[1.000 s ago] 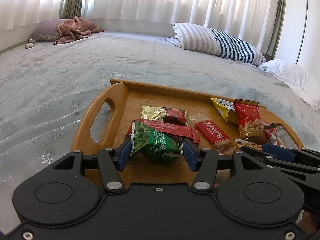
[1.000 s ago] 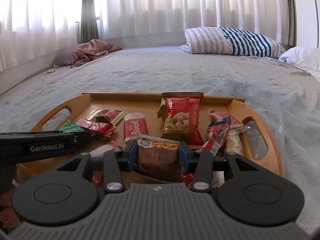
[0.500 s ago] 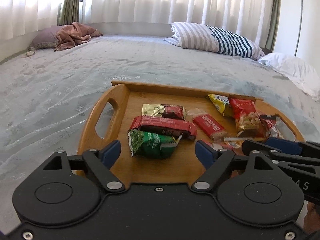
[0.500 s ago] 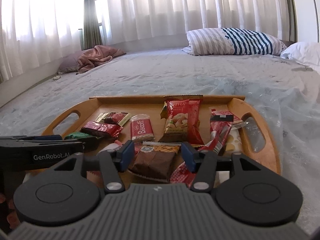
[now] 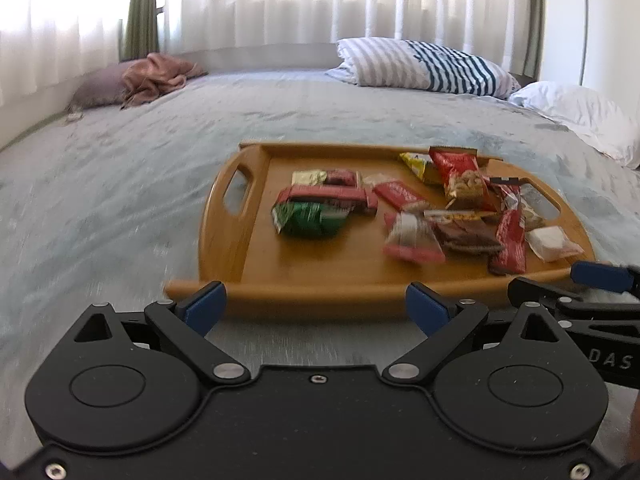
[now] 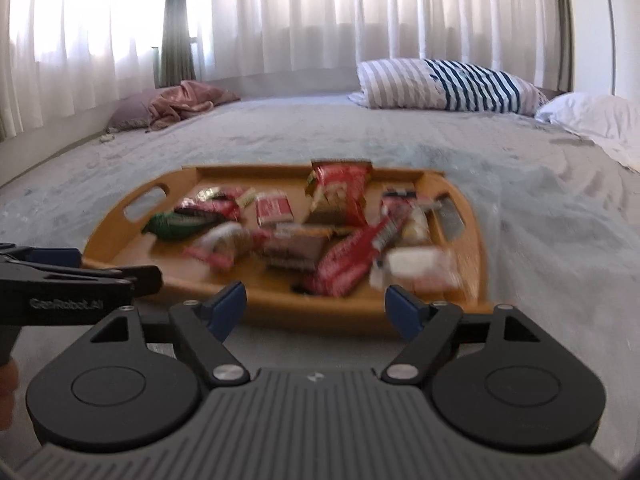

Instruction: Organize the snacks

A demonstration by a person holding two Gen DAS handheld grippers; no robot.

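Note:
A wooden tray (image 5: 224,240) (image 6: 120,236) with handle cut-outs lies on the bed and holds several snack packs. A green pack (image 5: 308,218) (image 6: 174,226) rests at its left part. A brown biscuit pack (image 5: 466,236) (image 6: 294,250) lies near the middle, and a tall red nut bag (image 5: 460,178) (image 6: 340,196) leans against the far rim. My left gripper (image 5: 316,306) hangs in front of the tray's near rim, jaws still opening, nothing between them. My right gripper (image 6: 316,306) stands likewise before the near rim, jaws opening and empty.
The tray sits on a grey bedspread (image 5: 100,200). A striped pillow (image 5: 424,64) and a white pillow (image 5: 576,112) lie at the far right, and a pink cloth on a mauve pillow (image 5: 140,80) at the far left. White curtains (image 6: 280,20) hang behind.
Both grippers let go: the left released the green pack, the right the brown biscuit pack. Both opened wide and drew back from over the tray to in front of its near rim.

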